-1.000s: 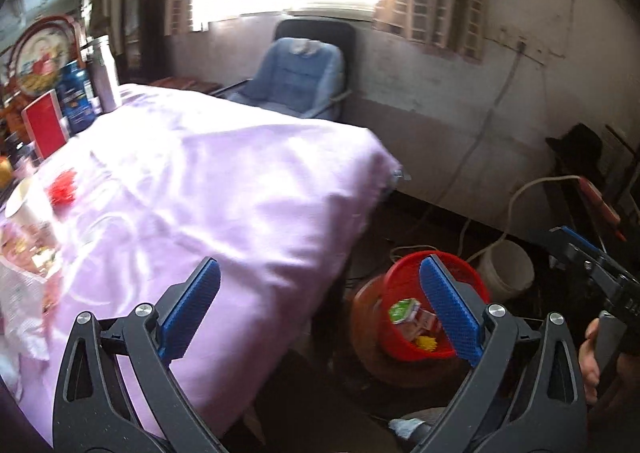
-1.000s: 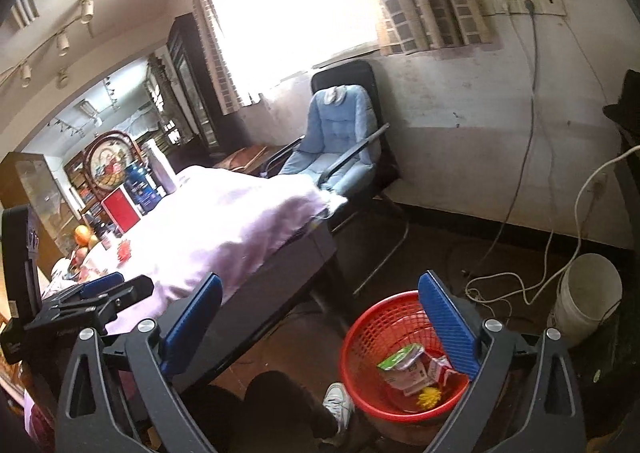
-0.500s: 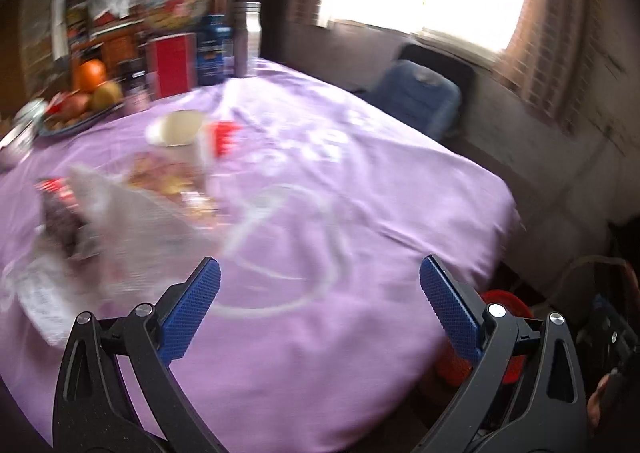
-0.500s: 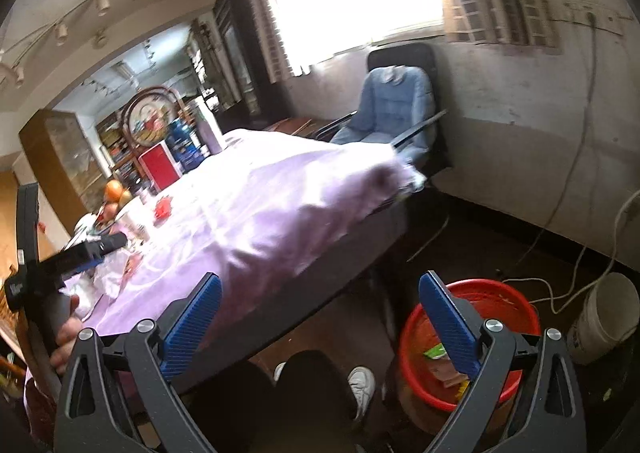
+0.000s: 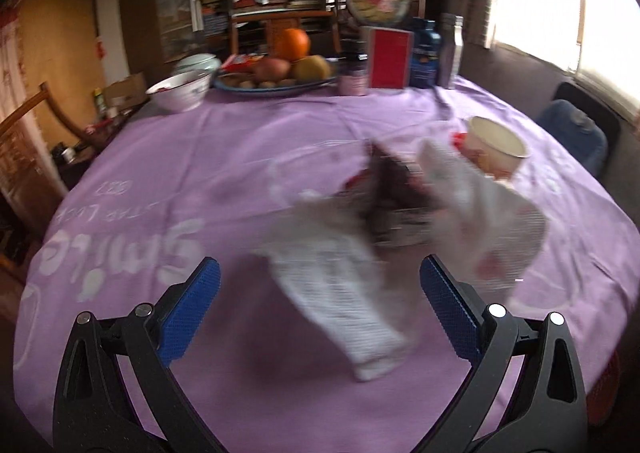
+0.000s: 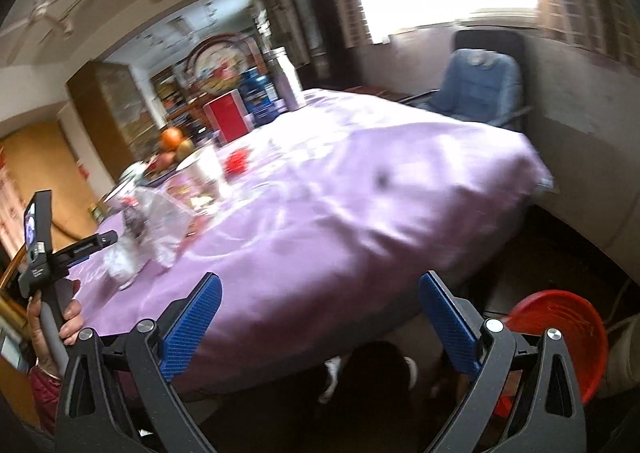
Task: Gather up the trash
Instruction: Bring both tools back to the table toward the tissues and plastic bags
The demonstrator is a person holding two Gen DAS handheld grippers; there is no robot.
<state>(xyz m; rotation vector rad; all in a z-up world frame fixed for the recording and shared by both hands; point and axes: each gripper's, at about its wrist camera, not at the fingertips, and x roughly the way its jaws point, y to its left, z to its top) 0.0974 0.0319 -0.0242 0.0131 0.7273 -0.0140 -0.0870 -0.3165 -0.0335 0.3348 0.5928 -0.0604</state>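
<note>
Left wrist view: the left tool (image 5: 320,301) hovers low over the worktop (image 5: 168,181), which is draped in a purple cloth, and its two blue-padded fingers (image 5: 192,309) stand wide apart with nothing between them. Just ahead of the tool, between the finger lines, lies a blurred white printed wrapper (image 5: 340,293). Beyond it sits a dark crumpled packet (image 5: 388,181), and ahead to the right a clear plastic bag (image 5: 480,209) rests against a paper cup (image 5: 494,143) lying on its side. Far ahead, at the worktop's far edge, stand a white bowl (image 5: 180,91), a plate of fruit (image 5: 276,71), a red box (image 5: 390,59) and a blue bottle (image 5: 426,53). A sliver of the red basket (image 5: 604,389) shows at the tool's lower right, below the worktop edge.

Right wrist view: the right tool (image 6: 318,317) is held off the worktop's (image 6: 360,193) near edge, fingers (image 6: 448,321) spread wide and gripping nothing. The trash pile, motion-blurred, lies ahead and to the left on the cloth: the clear bag (image 6: 168,221) and the cup (image 6: 206,169), with a small red scrap (image 6: 236,163) just beyond. Farther left, the left tool (image 6: 86,249) reaches in toward that pile, held by a hand (image 6: 56,321). The red basket (image 6: 560,329) sits on the floor just right of the tool, partly hidden behind its right finger. A blue chair (image 6: 476,85) stands beyond the worktop's far side.
</note>
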